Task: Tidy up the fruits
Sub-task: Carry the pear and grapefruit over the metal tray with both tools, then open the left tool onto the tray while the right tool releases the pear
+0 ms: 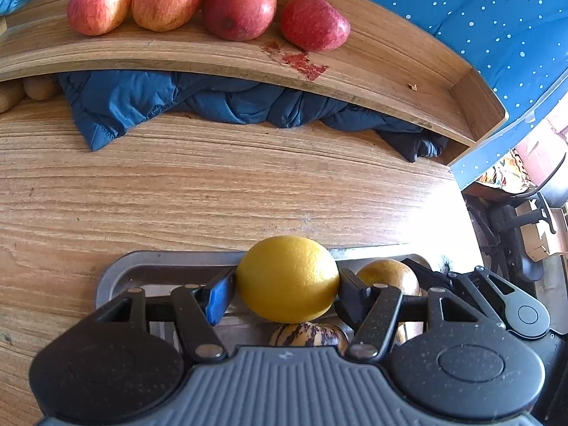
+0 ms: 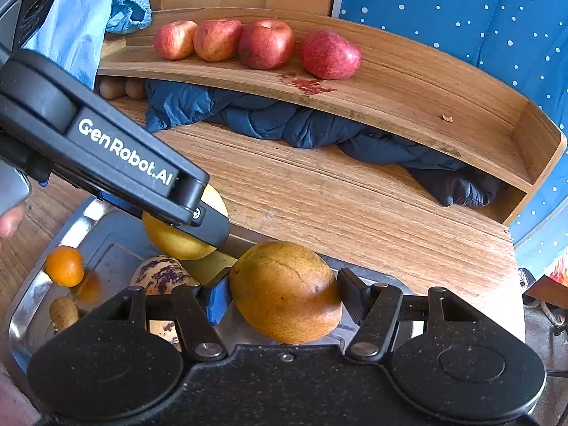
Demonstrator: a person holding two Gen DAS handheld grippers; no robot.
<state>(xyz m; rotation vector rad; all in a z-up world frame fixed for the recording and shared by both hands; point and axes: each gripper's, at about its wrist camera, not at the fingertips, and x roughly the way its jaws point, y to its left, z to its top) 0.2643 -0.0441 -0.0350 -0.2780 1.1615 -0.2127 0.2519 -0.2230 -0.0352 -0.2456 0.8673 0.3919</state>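
Wooden desk (image 1: pixel 213 184) beneath a shelf (image 2: pixel 426 106), polka-dot backdrop (image 1: pixel 479 17).

My left gripper (image 1: pixel 287 289) has black linkage arms with silver rivets, round black pivot discs on either side behind the fingers, and a ribbed grey housing between them. One finger pad (image 1: pixel 220 293) is blue, the other black and ridged. My right gripper (image 2: pixel 284 293) matches, but its housing is speckled black. White "GenRobot.AI" lettering runs along the left gripper's side.

Left gripper (image 1: pixel 287 284) clamped on a yellow fruit (image 1: pixel 287 278) between its fingers, right gripper (image 2: pixel 284 293) clamped on a brown fruit (image 2: pixel 285 293), the left one crossing ahead-left of the right.
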